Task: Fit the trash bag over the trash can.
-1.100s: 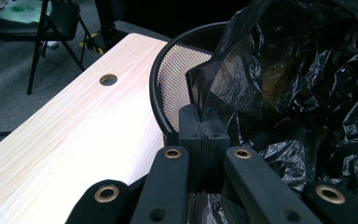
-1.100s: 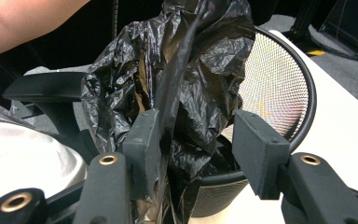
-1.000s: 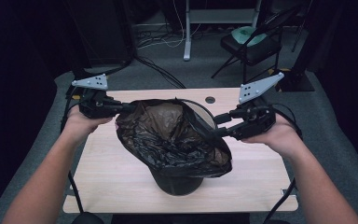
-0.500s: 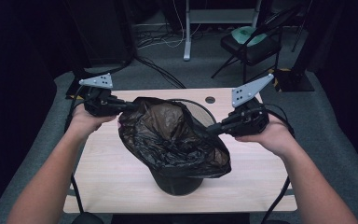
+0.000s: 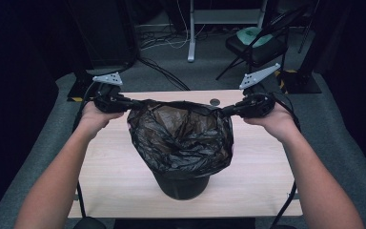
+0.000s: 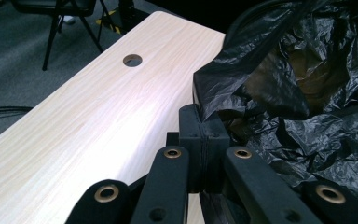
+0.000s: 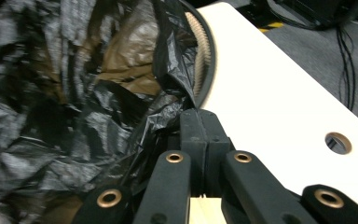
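Crinkled glossy black plastic bag [image 5: 181, 136], centre frame, draped over a round dark bin [image 5: 181, 183] on pale woodgrain table [image 5: 119, 171]; opposite rim edges are pinched by clenched left gripper [image 5: 128, 103] and right gripper [image 5: 225, 111].

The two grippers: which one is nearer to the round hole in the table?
The right gripper. The round hole lies at the far edge of the table, just beside it, while the left gripper holds the black bag farther off.

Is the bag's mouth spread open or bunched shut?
Spread open: both grippers, left and right, pull the bag rim apart over the bin.
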`<state>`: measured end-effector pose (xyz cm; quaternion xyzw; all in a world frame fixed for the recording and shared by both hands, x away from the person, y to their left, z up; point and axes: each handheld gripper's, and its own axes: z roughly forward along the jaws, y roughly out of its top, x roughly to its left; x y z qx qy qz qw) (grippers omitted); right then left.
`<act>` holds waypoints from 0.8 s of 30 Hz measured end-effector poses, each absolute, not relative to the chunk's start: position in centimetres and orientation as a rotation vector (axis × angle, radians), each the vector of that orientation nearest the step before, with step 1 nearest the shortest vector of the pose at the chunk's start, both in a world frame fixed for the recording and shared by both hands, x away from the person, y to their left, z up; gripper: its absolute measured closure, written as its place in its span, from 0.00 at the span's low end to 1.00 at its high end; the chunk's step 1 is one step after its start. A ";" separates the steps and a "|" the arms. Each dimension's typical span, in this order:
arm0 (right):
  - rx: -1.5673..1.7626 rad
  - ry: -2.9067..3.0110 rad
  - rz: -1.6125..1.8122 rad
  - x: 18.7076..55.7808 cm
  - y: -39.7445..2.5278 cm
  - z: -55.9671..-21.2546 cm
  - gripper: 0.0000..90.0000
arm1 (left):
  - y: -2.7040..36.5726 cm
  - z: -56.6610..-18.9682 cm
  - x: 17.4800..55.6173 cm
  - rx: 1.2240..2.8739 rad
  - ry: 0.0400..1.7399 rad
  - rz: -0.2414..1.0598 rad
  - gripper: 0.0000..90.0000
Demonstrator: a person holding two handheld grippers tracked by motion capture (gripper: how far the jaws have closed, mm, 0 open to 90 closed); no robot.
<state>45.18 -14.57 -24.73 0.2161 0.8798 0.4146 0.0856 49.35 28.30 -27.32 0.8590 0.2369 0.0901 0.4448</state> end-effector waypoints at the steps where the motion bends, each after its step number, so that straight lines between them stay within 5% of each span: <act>1: 0.656 2.618 1.230 45.5 -14.6 -24.9 1.00 | 28.2 -27.4 49.5 2.132 0.590 0.226 0.99; 24: 0.793 2.654 1.091 48.6 -13.9 -29.9 1.00 | 26.7 -32.7 51.3 2.148 0.666 0.138 0.99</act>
